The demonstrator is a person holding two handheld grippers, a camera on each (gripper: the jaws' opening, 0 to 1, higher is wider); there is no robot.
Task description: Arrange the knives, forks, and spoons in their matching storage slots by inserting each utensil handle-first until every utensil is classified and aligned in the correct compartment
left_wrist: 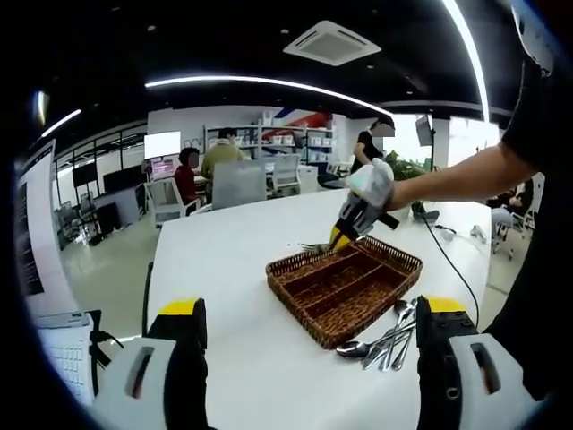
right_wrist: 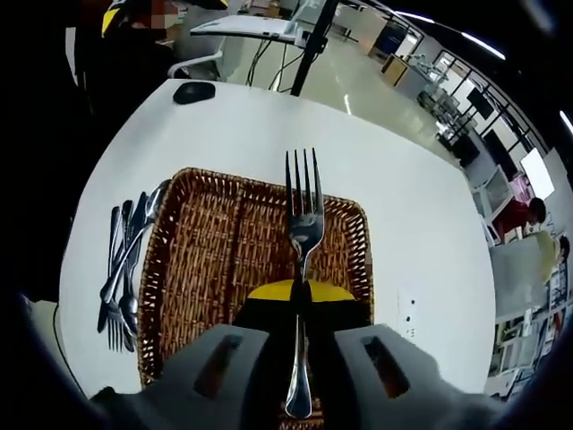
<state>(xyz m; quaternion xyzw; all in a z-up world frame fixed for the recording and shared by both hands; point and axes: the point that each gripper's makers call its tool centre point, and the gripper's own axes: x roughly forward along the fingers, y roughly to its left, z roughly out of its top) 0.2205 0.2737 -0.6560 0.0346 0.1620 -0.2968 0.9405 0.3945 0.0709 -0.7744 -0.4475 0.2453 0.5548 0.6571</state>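
Right gripper view: right gripper [right_wrist: 300,291] fingers clamped on fork [right_wrist: 303,224] above wicker tray [right_wrist: 170,260]; left gripper [left_wrist: 309,336] fingers wide apart.

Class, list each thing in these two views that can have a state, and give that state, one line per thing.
Right claw: shut on fork, above the basket.
Fork: held, tines pointing away from the claw.
Left claw: open, holding nothing.
Basket: on table, no cutlery visible in it.
Spare cutlery: lying loose on table beside the basket.

No readable text, labels, brands or numbers in either view — distant wall screens [left_wrist: 162,143] and shelf items [left_wrist: 288,139] too blurred to read.
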